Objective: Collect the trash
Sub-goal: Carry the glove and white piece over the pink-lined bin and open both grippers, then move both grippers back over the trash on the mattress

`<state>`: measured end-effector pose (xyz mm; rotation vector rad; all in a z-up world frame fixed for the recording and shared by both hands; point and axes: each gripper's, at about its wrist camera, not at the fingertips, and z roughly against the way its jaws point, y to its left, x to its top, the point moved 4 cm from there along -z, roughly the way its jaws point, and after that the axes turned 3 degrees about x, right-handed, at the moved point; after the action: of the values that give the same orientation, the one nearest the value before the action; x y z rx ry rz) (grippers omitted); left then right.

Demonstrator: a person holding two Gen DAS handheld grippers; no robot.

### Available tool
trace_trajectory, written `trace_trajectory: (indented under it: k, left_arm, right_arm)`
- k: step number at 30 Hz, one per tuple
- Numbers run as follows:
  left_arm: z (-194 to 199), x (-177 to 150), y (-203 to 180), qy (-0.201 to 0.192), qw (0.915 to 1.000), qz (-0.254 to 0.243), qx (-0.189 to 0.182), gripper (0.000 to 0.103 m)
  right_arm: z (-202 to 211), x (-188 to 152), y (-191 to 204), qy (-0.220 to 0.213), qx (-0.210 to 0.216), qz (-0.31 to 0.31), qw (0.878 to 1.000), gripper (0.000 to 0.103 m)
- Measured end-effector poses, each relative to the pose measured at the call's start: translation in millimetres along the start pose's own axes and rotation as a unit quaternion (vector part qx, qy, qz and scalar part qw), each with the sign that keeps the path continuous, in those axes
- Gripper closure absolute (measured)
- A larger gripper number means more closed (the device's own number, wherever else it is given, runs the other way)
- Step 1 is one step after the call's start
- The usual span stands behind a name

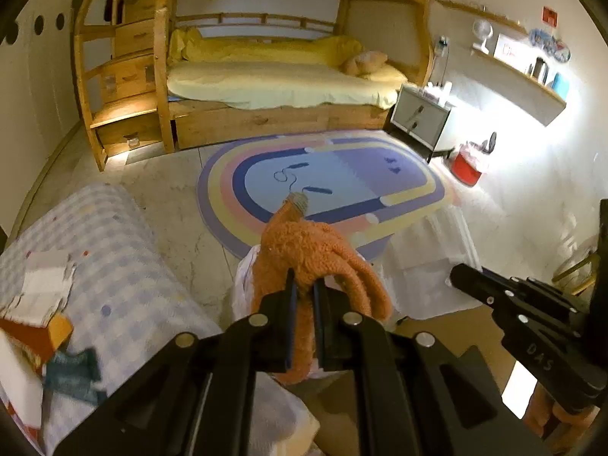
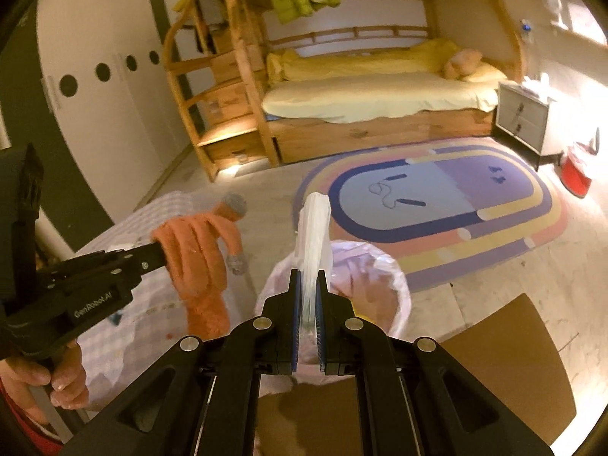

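The orange sock (image 1: 304, 254) hangs clamped in the left gripper's (image 1: 304, 292) jaws beside the open trash bag (image 2: 364, 266), not yet dropped in. The right gripper's (image 2: 308, 285) jaws pinch the bag's white rim. Paper scraps (image 1: 41, 288) on the checked bedcover (image 1: 125, 266) remain uncollected.

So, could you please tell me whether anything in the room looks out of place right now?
Yes: dark cords lie strewn on the rug, and the left hand-held gripper clamps fuzzy orange clothing, odd for trash collection.
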<state>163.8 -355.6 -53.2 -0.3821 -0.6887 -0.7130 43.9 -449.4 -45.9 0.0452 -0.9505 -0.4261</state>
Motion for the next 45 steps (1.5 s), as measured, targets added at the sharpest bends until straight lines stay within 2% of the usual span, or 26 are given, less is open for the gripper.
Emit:
trace_trajectory:
  k: [2, 4, 5, 6, 7, 11, 12, 14, 21, 27, 30, 32, 33, 34, 37, 39, 41, 45]
  left_arm:
    - [-16, 6, -3, 0.012, 0.9999, -0.008, 0.001, 0.096]
    - [-27, 7, -4, 0.023, 0.9996, -0.014, 0.005, 0.086]
    - [-32, 7, -4, 0.031, 0.9994, -0.015, 0.006, 0.066]
    - [-34, 6, -3, 0.036, 0.9992, -0.015, 0.009, 0.041]
    - [-37, 6, -1, 0.034, 0.9991, -0.017, 0.016, 0.036]
    - [-34, 5, 5, 0.027, 0.9989, -0.018, 0.034, 0.035]
    - [-28, 5, 10, 0.018, 0.999, -0.012, 0.04, 0.035]
    - [-15, 4, 18, 0.001, 0.9988, 0.0, 0.049, 0.035]
    - [50, -11, 50, -0.057, 0.9934, 0.034, 0.093, 0.035]
    - [104, -31, 72, -0.087, 0.9857, 0.048, 0.136, 0.035]
    - [127, -44, 83, -0.098, 0.9817, 0.056, 0.153, 0.035]
    - [144, -55, 94, -0.101, 0.9789, 0.063, 0.166, 0.035]
    - [150, -59, 100, -0.102, 0.9774, 0.069, 0.172, 0.035]
    - [158, -67, 108, -0.103, 0.9752, 0.077, 0.18, 0.035]
    - [179, -89, 136, -0.105, 0.9671, 0.103, 0.208, 0.034]
    - [190, -103, 155, -0.105, 0.9592, 0.117, 0.235, 0.034]
    - [199, -116, 177, -0.106, 0.9478, 0.13, 0.271, 0.033]
    - [210, -132, 215, -0.102, 0.9327, 0.167, 0.303, 0.031]
  right_arm:
    - [-10, 2, -9, 0.002, -0.006, -0.005, 1.0, 0.096]
    - [-23, 5, -16, 0.007, -0.01, -0.012, 1.0, 0.096]
    - [-27, 6, -18, 0.009, -0.012, -0.015, 1.0, 0.096]
    - [-33, 7, -21, 0.012, -0.013, -0.018, 1.0, 0.095]
    - [-39, 8, -24, 0.014, -0.013, -0.021, 1.0, 0.092]
    - [-51, 8, -27, 0.027, -0.013, -0.029, 0.999, 0.09]
    - [-51, 8, -27, 0.026, -0.012, -0.032, 0.999, 0.087]
    - [-46, 9, -27, 0.021, -0.01, -0.033, 0.999, 0.084]
    - [-10, 4, -8, 0.005, 0.006, -0.019, 1.0, 0.084]
    - [15, 0, 27, -0.003, 0.034, 0.004, 0.999, 0.084]
    - [19, -1, 58, 0.002, 0.052, 0.031, 0.998, 0.083]
    - [18, -2, 75, 0.009, 0.065, 0.048, 0.997, 0.077]
    - [18, -4, 86, 0.012, 0.072, 0.057, 0.996, 0.07]
    - [17, -5, 101, 0.015, 0.081, 0.072, 0.994, 0.066]
    - [11, -11, 136, 0.026, 0.102, 0.108, 0.989, 0.063]
    - [7, -15, 155, 0.03, 0.114, 0.122, 0.985, 0.06]
    - [-1, -17, 178, 0.037, 0.129, 0.135, 0.982, 0.058]
    - [-16, -20, 211, 0.045, 0.151, 0.152, 0.976, 0.058]
